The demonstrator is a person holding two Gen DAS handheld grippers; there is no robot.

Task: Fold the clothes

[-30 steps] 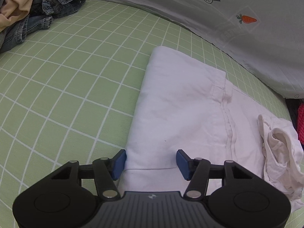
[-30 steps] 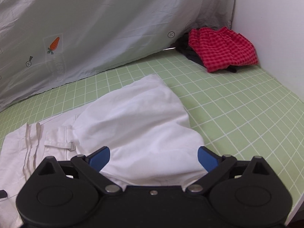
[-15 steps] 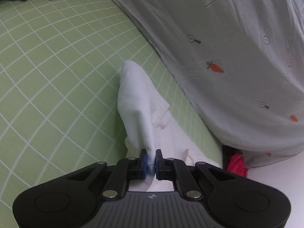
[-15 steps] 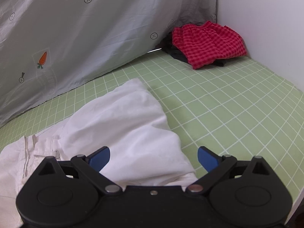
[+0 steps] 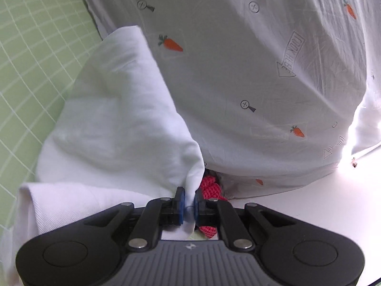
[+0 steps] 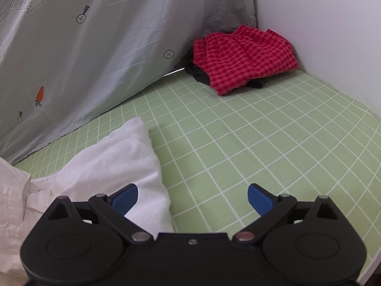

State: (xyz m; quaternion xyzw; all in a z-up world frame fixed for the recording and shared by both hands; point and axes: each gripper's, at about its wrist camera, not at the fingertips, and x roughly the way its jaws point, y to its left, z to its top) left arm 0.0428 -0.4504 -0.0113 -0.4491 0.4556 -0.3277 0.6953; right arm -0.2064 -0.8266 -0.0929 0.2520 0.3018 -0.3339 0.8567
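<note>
Green bedsheet (image 6: 250,143) with a white grid covers the whole work surface; a grey curtain (image 6: 95,47) printed with carrots and arrows hangs along its far edge, and a white wall (image 6: 321,23) closes the right side, meeting the curtain in a corner.

Left wrist view: sheet at far left, curtain filling the top and right. The white garment (image 5: 114,119) rises off the sheet as a broad panel — one rounded corner up against the curtain, the cloth narrowing downward to a pinched fold. The left gripper (image 5: 188,203) has its blue pads pressed together on that fold, cloth bunched between them. Below the lifted panel a thicker folded edge of the same garment lies toward the lower left. A bit of red checked cloth (image 5: 209,183) peeks just behind the pads.

Right wrist view: the garment (image 6: 107,166) lies at lower left, long axis running from the left edge toward a blunt corner aimed at the curtain; a seamed, crumpled section sits at far left. The right gripper (image 6: 193,197) hangs with jaws spread wide — left pad over the garment's near edge, right pad over bare sheet, nothing between them. The red checked garment (image 6: 243,57) is heaped in the far corner on something dark, well apart.
</note>
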